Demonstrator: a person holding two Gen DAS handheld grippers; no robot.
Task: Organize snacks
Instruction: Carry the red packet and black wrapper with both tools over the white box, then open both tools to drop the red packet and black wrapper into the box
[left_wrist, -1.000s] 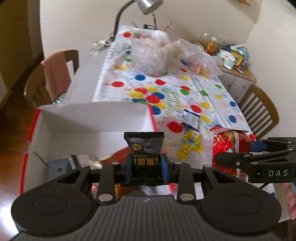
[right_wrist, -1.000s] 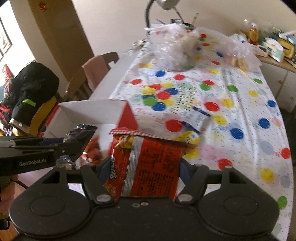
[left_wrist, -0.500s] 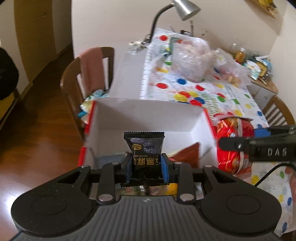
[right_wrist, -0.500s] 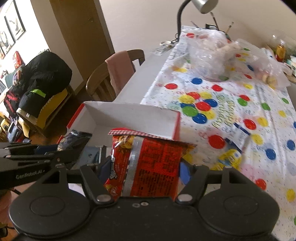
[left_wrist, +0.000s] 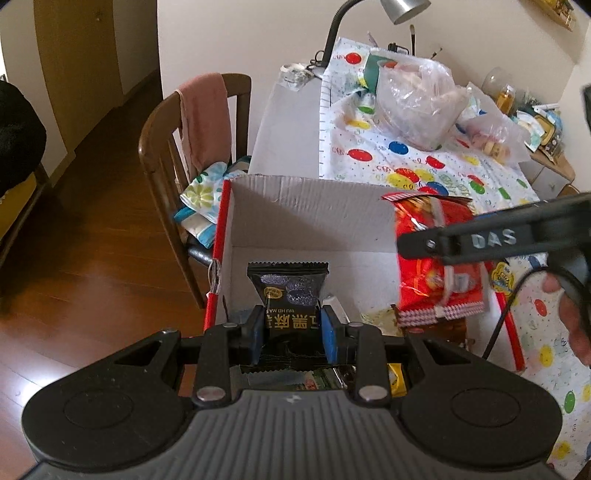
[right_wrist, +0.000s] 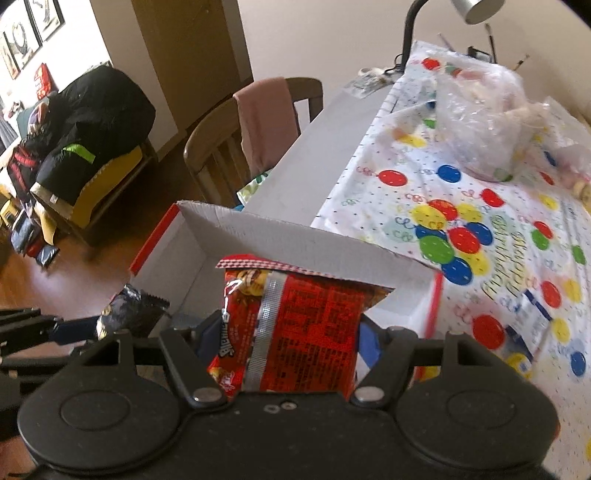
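My left gripper (left_wrist: 291, 328) is shut on a small black snack packet (left_wrist: 289, 291) and holds it over the open white cardboard box (left_wrist: 310, 210) with red edges. My right gripper (right_wrist: 288, 339) is shut on a red snack bag (right_wrist: 295, 325) and holds it over the box's right side (right_wrist: 295, 236). The red bag (left_wrist: 432, 258) and the right gripper's finger also show in the left wrist view. The black packet (right_wrist: 133, 314) shows at the left of the right wrist view. Several snack packets lie in the box bottom (left_wrist: 376, 317).
The box sits at the near left of a table with a dotted cloth (right_wrist: 461, 206). A yellow and blue packet (right_wrist: 528, 332) lies on the cloth. Plastic bags (left_wrist: 417, 103) and a lamp (left_wrist: 402, 11) stand at the far end. A wooden chair with a pink towel (left_wrist: 203, 122) is left.
Both grippers have moved left and nearer the box with their packets still held. The views have swung left, so the chair and floor show more.
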